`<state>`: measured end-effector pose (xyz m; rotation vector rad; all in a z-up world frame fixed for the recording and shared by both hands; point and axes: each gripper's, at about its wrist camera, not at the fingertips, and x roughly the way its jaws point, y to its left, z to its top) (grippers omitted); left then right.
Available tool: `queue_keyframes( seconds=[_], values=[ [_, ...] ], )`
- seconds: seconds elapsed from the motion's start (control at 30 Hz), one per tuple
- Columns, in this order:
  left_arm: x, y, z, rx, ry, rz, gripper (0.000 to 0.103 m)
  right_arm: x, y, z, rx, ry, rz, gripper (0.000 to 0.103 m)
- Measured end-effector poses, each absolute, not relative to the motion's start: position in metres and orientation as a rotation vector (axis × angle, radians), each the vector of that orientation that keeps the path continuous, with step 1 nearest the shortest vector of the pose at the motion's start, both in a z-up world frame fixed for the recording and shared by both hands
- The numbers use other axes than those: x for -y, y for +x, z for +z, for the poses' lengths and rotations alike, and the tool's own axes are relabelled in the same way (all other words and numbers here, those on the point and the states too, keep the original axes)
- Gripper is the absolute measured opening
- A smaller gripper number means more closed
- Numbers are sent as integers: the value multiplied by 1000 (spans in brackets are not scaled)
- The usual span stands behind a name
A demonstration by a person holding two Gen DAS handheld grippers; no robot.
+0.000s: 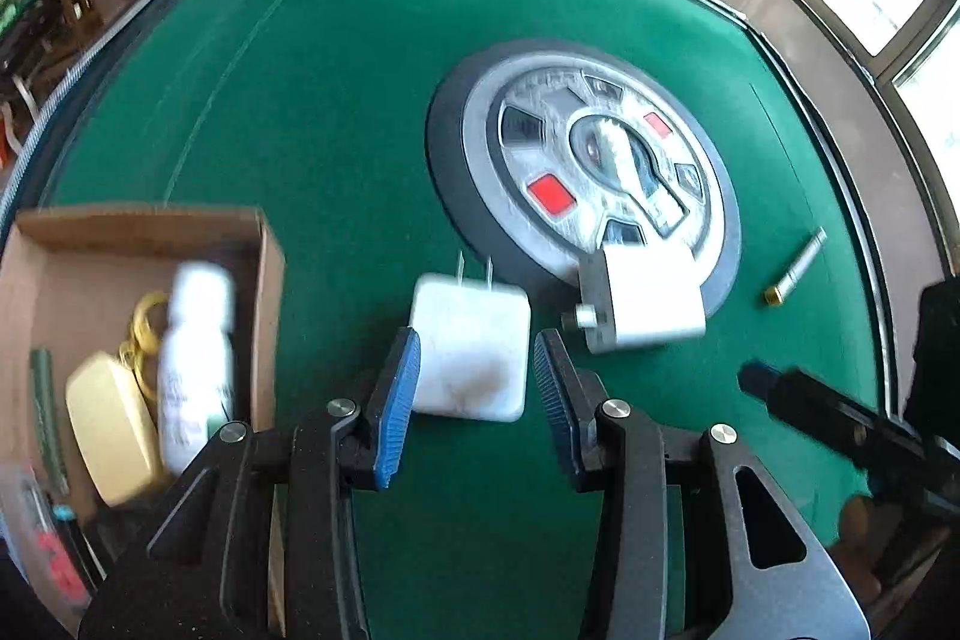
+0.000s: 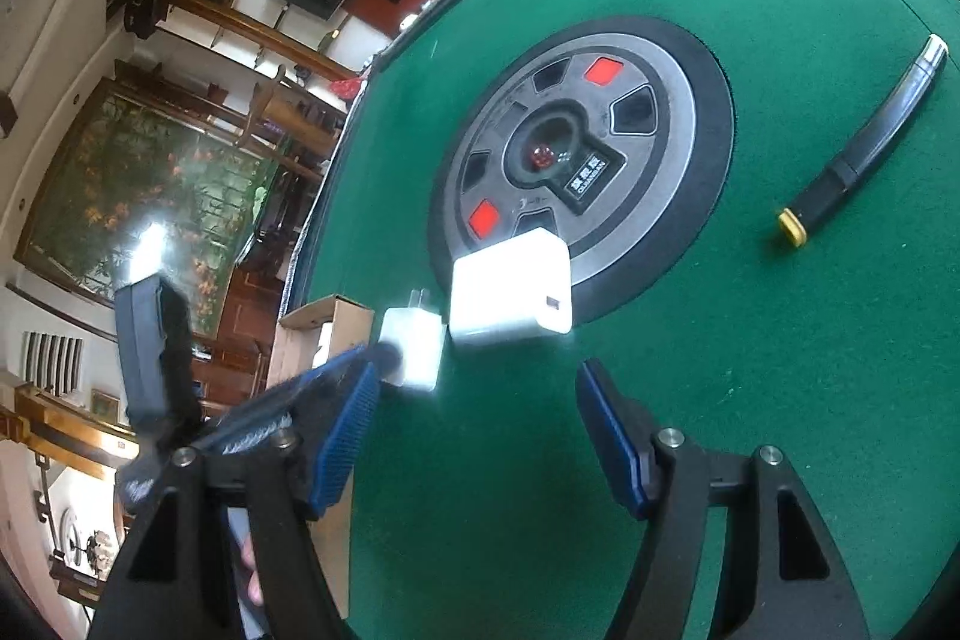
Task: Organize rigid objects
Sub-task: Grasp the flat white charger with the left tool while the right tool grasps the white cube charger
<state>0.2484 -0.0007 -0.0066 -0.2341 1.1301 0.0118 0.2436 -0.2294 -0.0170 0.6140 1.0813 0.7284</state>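
left wrist view: the left gripper [image 1: 474,400] points down at the green felt table [image 1: 336,100], its blue pads spread to either side of a white two-prong charger [image 1: 471,352] without pressing it. a second white charger block [image 1: 648,304] lies just beside it, on the edge of the round centre console [image 1: 582,166]. a slim dark pen-like stick with a yellow end [image 1: 795,268] lies apart to the right. at left a cardboard box [image 1: 264,244] holds a white bottle [image 1: 195,364], a cream case [image 1: 111,424] and a yellow ring.

right wrist view: the right gripper [image 2: 480,430] hovers over bare felt, jaws spread wide, nothing between them. both chargers sit ahead; the left gripper reaches the smaller one.
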Motion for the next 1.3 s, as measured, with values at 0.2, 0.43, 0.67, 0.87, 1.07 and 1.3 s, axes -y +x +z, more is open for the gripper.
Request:
queue_keyframes(
  seconds=[0.2, 0.43, 0.67, 0.87, 1.07, 1.3],
  values=[
    [10, 258, -7, -1133, -199, -18, 42, 229, 243, -18, -1084, 607, 731, 68],
    [20, 255, -8, -1141, -130, -40, 53, 230, 244, -21, -1093, 618, 722, 68],
    [9, 260, -25, -1196, -145, -7, 58, 227, 244, -22, -1098, 617, 727, 68],
    [13, 262, -30, -1204, -147, 12, 58, 227, 245, -23, -1104, 610, 719, 68],
    [7, 245, -30, -1197, -198, 64, 46, 225, 243, -24, -1104, 598, 718, 68],
    [12, 180, -30, -1175, -258, 114, 46, 216, 239, -21, -1087, 530, 699, 68]
  ],
)
